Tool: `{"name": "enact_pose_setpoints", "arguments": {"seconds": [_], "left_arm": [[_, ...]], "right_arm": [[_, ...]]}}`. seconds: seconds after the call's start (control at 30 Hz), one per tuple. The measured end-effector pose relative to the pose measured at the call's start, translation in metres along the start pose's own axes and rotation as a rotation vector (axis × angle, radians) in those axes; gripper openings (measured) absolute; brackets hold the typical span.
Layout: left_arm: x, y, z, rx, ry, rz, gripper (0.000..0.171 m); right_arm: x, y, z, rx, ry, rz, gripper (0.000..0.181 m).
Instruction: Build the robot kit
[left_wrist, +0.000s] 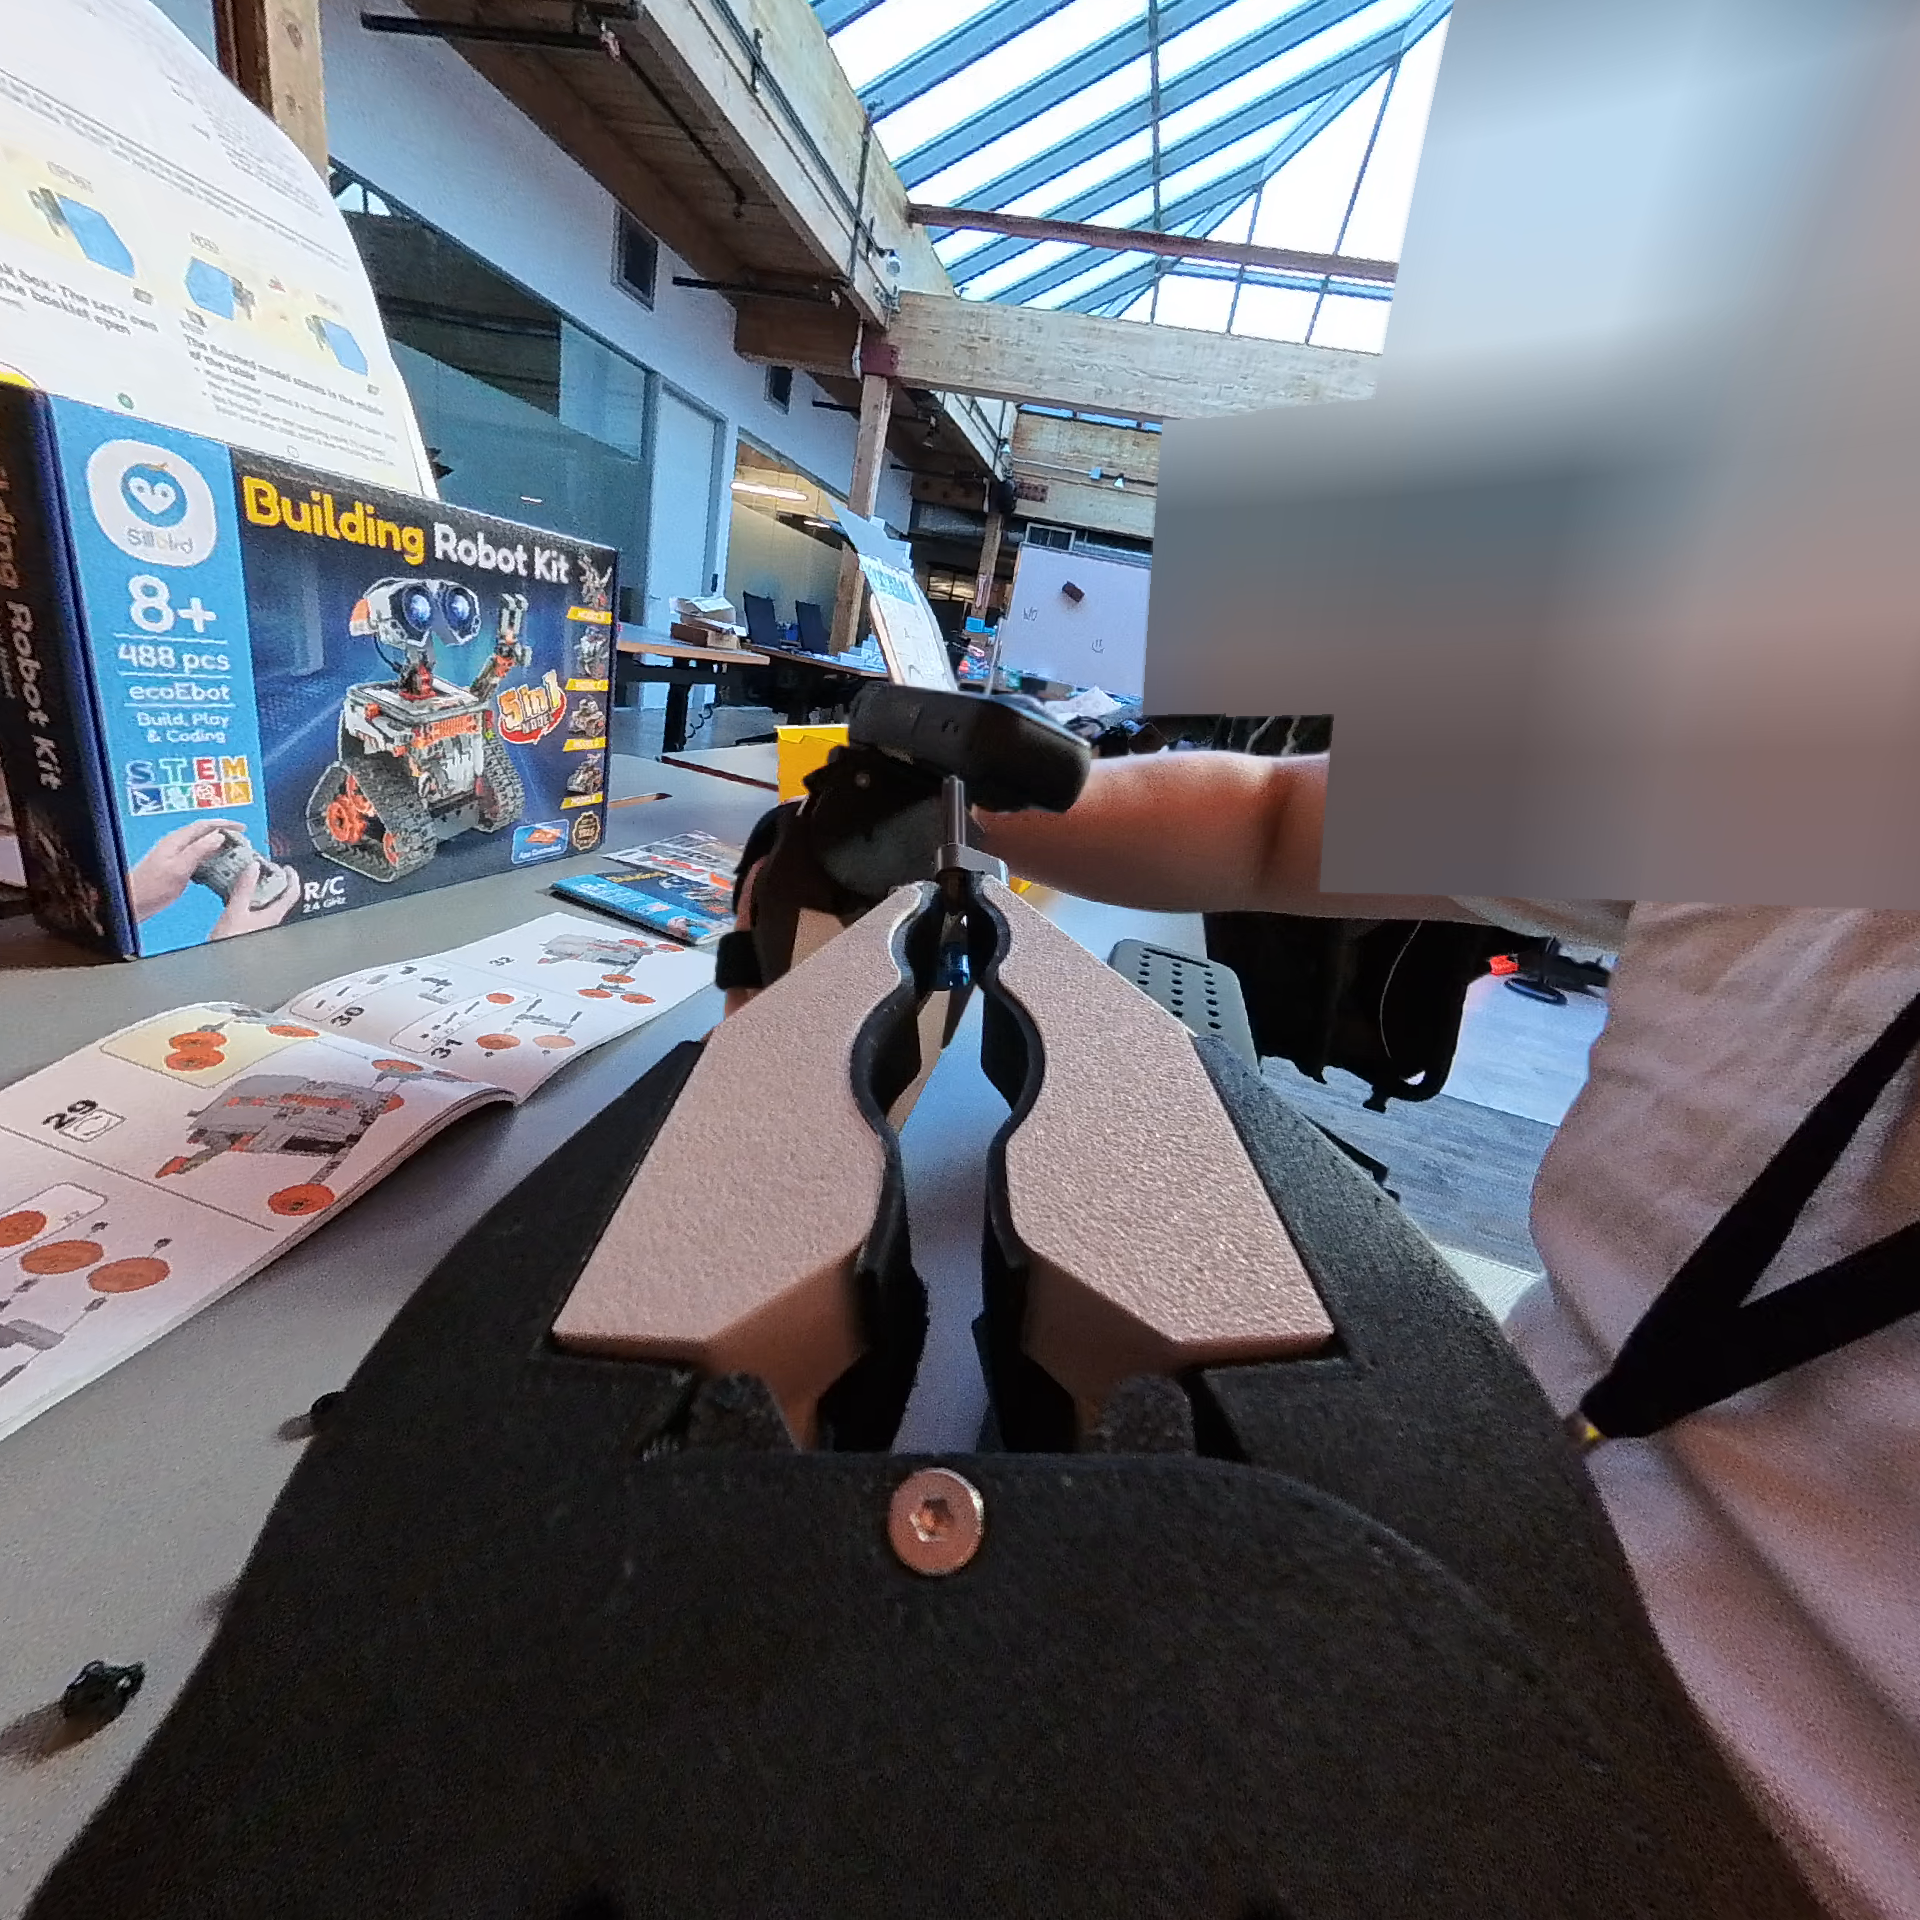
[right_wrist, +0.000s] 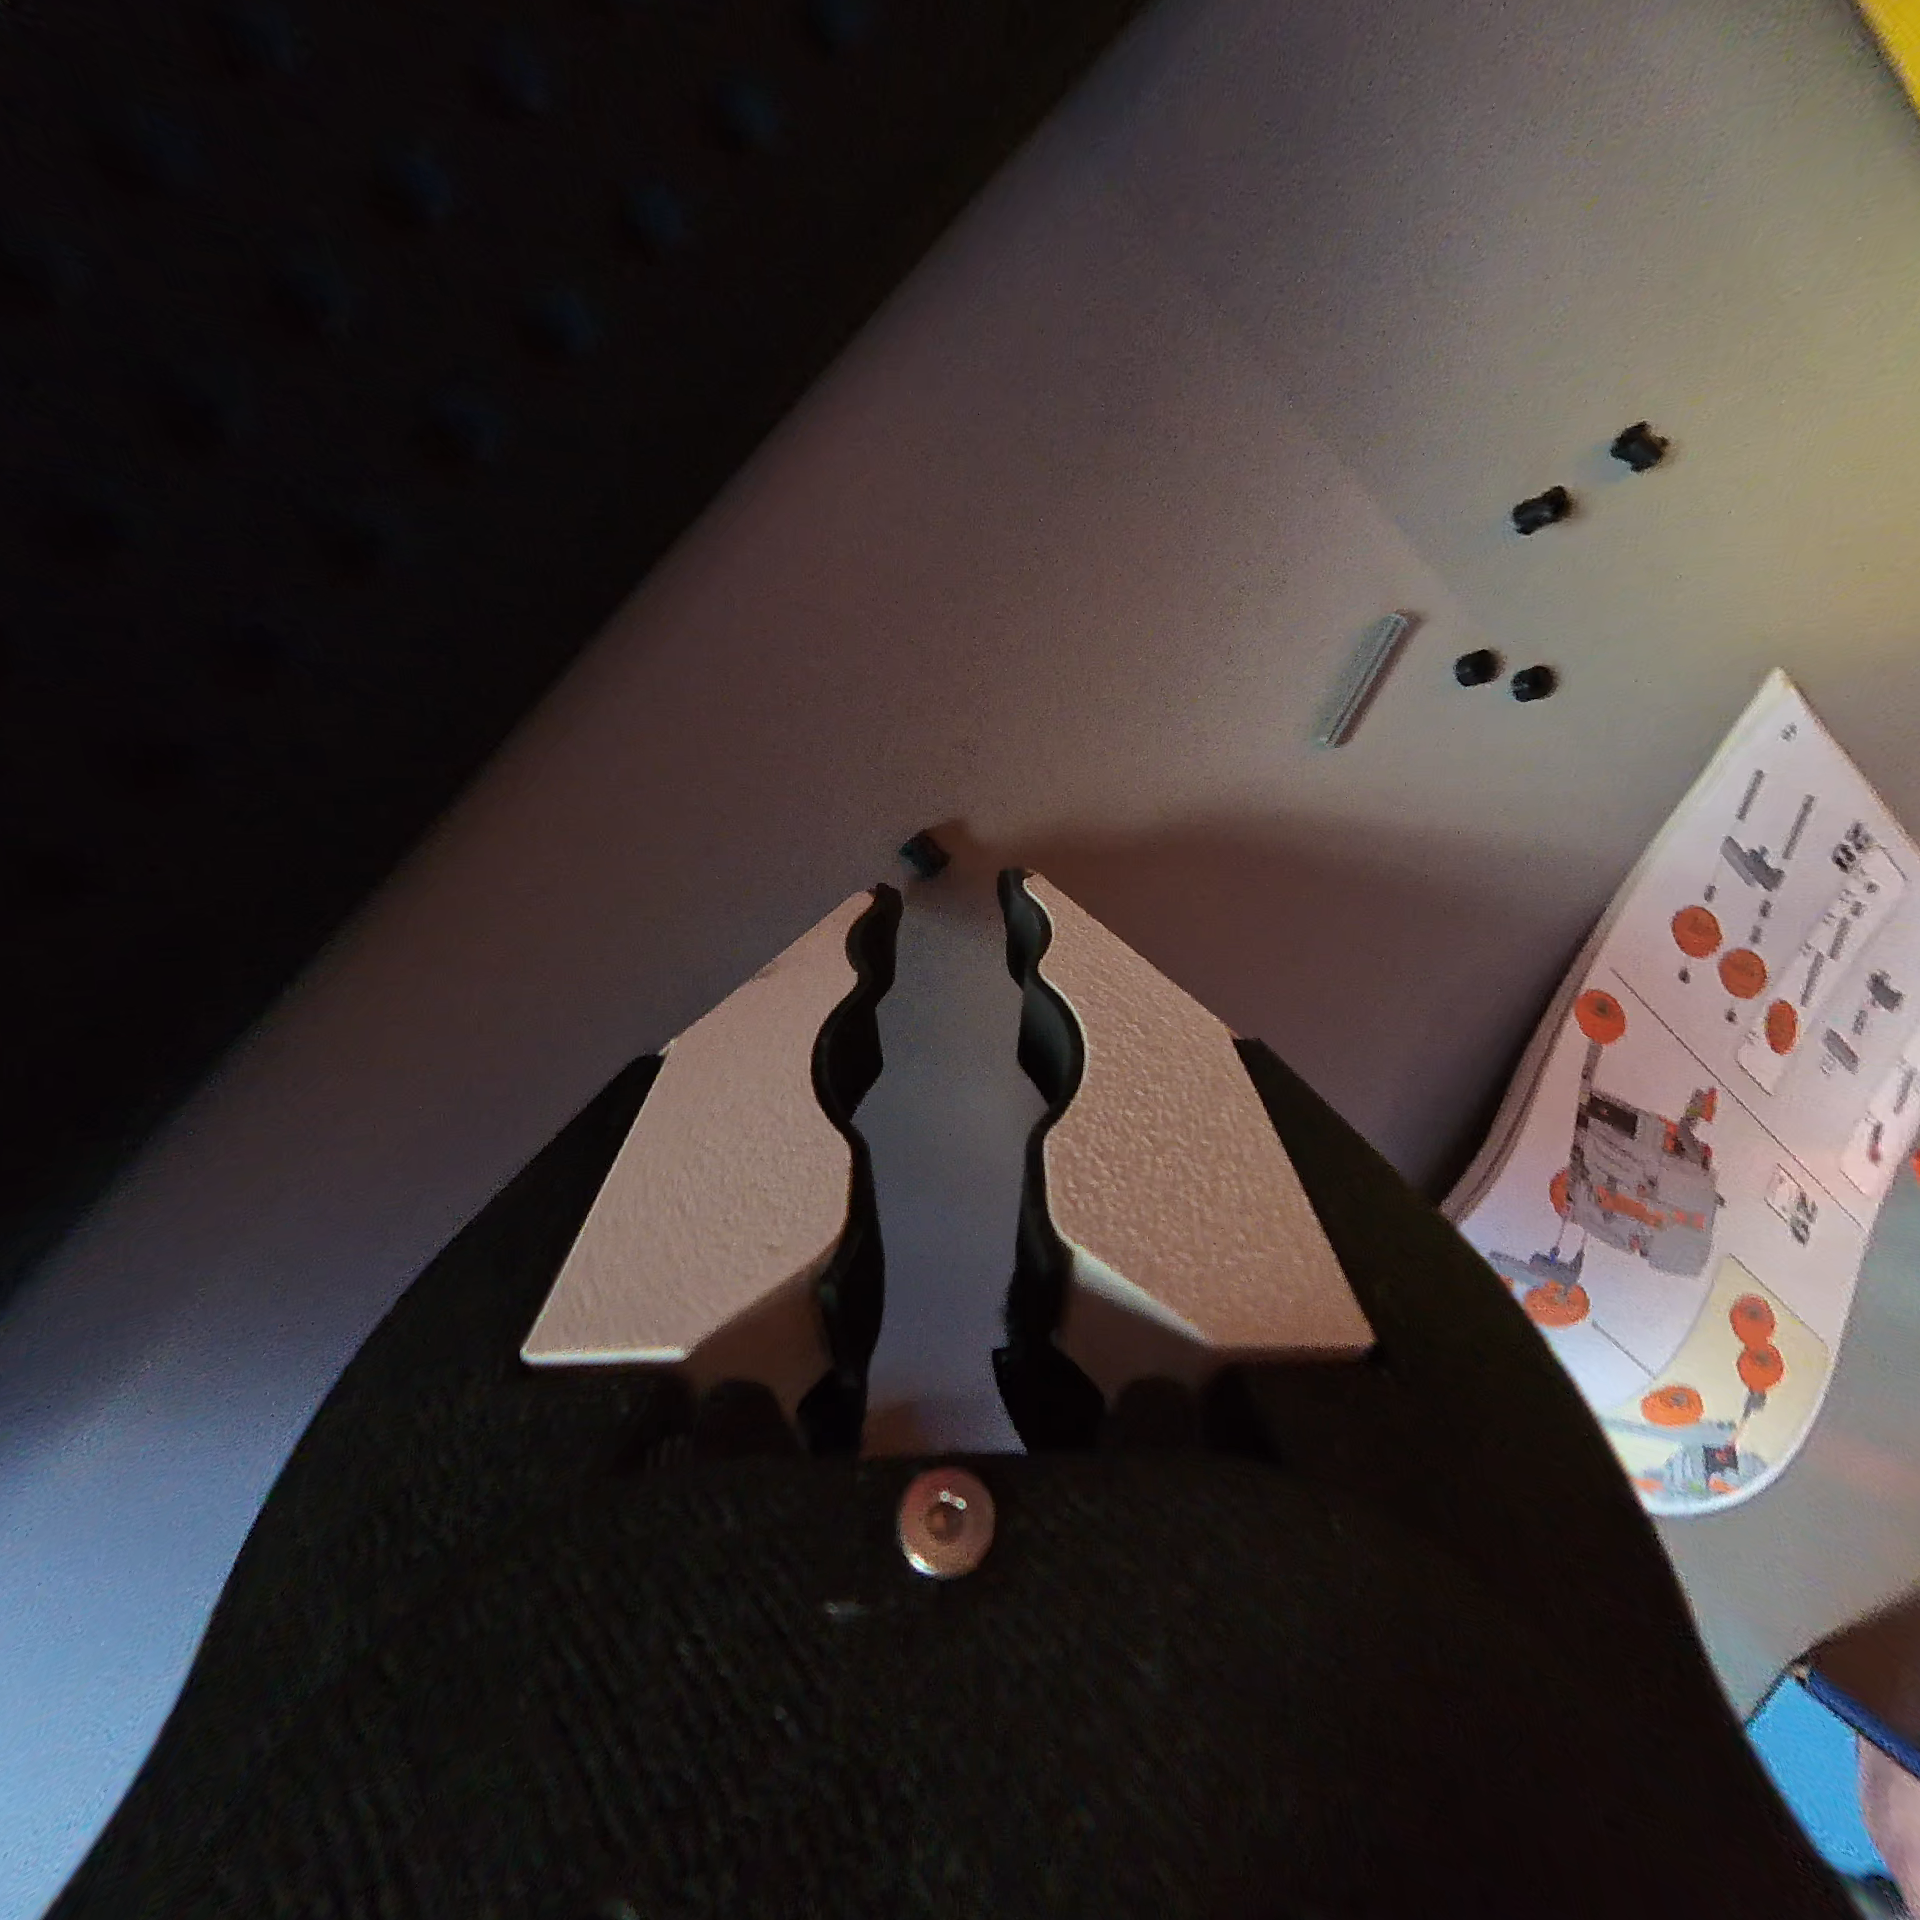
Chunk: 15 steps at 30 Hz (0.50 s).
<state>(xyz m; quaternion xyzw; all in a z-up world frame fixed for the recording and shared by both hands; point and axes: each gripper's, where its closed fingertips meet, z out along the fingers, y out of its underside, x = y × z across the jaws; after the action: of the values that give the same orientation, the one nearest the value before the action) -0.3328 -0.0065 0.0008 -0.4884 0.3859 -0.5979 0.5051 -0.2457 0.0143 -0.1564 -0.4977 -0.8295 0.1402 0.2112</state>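
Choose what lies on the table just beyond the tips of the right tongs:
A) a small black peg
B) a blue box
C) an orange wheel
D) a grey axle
A: a small black peg lies on the grey table just past the open right tongs; the grey axle is farther off.

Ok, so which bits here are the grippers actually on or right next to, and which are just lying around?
At the grippers:
- left gripper, shut on a small blue part
- right gripper, open, with a lone black pin just ahead of its tips

Lying about:
- four other pins and a grey axle
- open booklet, kit box, leaflets
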Motion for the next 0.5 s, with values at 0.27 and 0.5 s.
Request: {"name": "enact_pose_setpoints", "arguments": {"seconds": [0.27,0.5], "left_arm": [[0.008,-0.010,0.001,-0.017,-0.020,0.026,0.000],[0.010,-0.011,0.011,-0.024,-0.017,0.036,0.000]], "right_arm": [[-0.007,-0.004,0.007,0.015,-0.137,-0.036,0.011],[-0.004,0.002,0.004,0.036,-0.023,0.151,0.006]]}}
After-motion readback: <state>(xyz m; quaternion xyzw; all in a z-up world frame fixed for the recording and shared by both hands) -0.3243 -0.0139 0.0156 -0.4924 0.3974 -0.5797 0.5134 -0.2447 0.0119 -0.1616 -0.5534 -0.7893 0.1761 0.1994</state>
